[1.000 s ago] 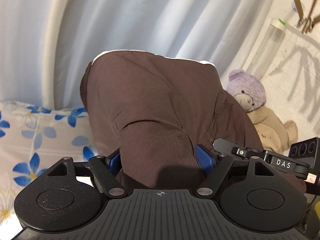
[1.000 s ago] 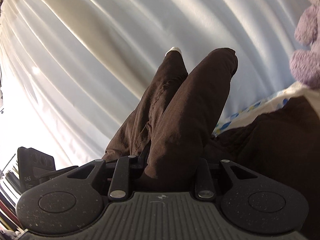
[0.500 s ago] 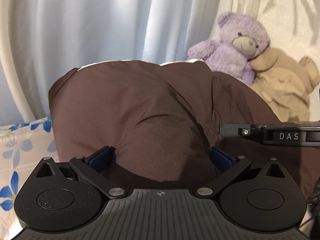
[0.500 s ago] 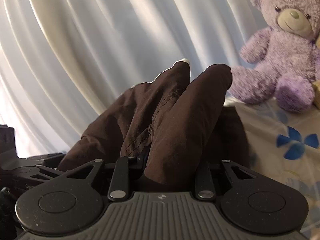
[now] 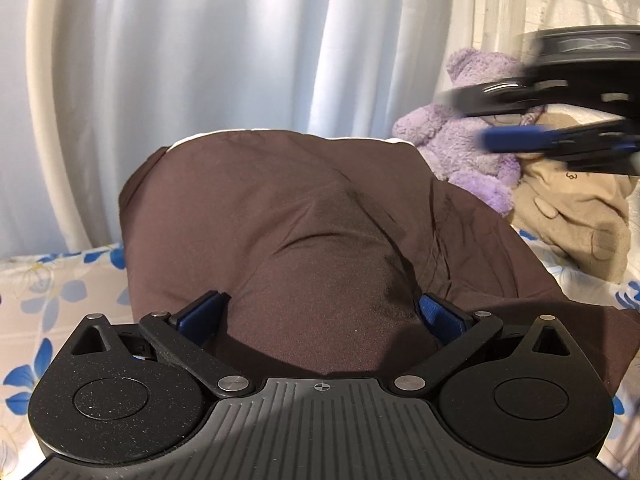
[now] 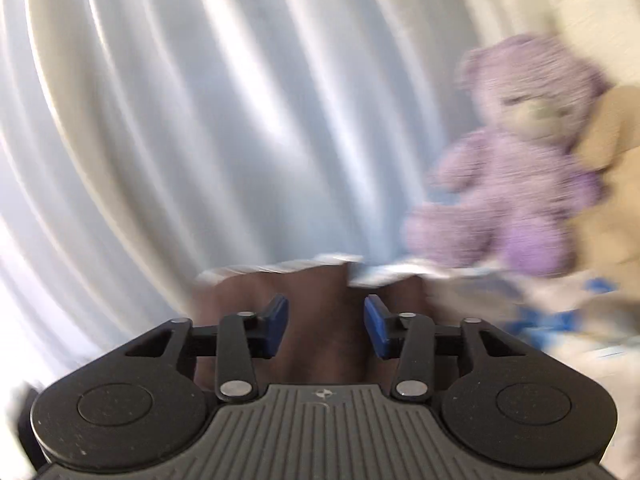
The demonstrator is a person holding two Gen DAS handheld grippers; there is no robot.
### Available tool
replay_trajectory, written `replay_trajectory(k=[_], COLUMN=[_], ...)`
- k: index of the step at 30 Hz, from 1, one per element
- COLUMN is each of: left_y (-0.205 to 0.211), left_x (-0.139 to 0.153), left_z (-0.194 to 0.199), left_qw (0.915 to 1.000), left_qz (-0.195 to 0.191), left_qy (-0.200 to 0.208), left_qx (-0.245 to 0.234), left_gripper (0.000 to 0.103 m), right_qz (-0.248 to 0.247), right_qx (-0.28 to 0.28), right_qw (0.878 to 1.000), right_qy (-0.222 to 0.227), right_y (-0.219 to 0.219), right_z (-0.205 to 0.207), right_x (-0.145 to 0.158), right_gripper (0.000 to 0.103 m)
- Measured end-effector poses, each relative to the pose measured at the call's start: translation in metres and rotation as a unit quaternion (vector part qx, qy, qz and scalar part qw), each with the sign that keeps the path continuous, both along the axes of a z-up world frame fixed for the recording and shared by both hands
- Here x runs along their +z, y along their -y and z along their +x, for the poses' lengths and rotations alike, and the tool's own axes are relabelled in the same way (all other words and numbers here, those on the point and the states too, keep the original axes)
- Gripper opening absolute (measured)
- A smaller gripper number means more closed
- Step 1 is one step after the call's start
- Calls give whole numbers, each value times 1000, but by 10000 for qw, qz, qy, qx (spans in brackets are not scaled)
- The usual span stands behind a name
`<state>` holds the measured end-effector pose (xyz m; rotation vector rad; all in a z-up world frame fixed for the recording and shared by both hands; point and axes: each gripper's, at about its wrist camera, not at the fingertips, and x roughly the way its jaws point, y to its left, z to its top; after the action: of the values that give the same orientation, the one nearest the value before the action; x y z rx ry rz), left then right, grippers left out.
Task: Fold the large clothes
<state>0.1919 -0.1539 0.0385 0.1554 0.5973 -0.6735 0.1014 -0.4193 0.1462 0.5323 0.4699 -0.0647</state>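
A large dark brown garment (image 5: 304, 216) lies bunched on the floral bed sheet (image 5: 48, 280). A thick fold of it fills the wide gap between the blue pads of my left gripper (image 5: 320, 312), whose jaws stand wide apart around the cloth. My right gripper (image 6: 326, 320) is open and empty, with the brown garment (image 6: 316, 292) lying below it, blurred by motion. The right gripper (image 5: 516, 140) also shows in the left wrist view at the upper right, raised above the bed.
A purple teddy bear (image 5: 472, 148) and a beige soft toy (image 5: 576, 208) sit at the back right against the wall. Pale blue curtains (image 5: 200, 60) hang behind the bed. The bear (image 6: 516, 160) shows blurred in the right wrist view too.
My right gripper has opened, let go of the brown garment and lifted away fast. My left gripper's jaws have spread wider around the fold. The garment has dropped lower.
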Motion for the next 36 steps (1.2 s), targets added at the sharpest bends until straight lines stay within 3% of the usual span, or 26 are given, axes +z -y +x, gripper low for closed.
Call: replay_trajectory(k=[2,5,7,9,13,15,17,18,24,31,36], left_y=[-11,-47,-69,-77,-49,-23,-1,5,15,18,14], left_x=[7,21,32,45,57,52,35,24,-11,-20,-18], left_z=[1,6,19,37,77,94,102,107,104,106,106], left_qw=[9999,9985,9951,9876,9707,9721,9775,9783,9817,9821,9813], left_qz=[-77,-370,-746,-1084,-1610,-1514,-1107,-961,-468,-329,-462], left_qy=[-78,-371,-615,-638,-777,-699,-512,-612,-126,-65,-110], left_qx=[-39,-183,195,935,1606,1649,1724,1729,1841,1855,1867], left_gripper=[103,103,103,103,103,103,103,103,103,103,103], right_qz=[-103,-536,-691,-1011,-1403,-1619,-1644,-1589,-1511,-1500,-1397], right_qx=[253,93,18,-72,-326,-361,-364,-378,-541,-661,-626], right_qw=[9996,9977,9964,9937,9866,9827,9825,9834,9840,9833,9830], right_qy=[-61,-402,-487,-487,-764,-824,-800,-789,-769,-787,-1010], right_y=[-24,-39,-36,-41,-50,-51,-49,-45,-33,-33,-28], right_z=[30,65,70,64,64,68,65,63,53,51,57], right_x=[-11,-47,-69,-79,-82,-82,-80,-81,-105,-113,-95], right_gripper=[41,38,37,37,37,37,37,37,37,39,40])
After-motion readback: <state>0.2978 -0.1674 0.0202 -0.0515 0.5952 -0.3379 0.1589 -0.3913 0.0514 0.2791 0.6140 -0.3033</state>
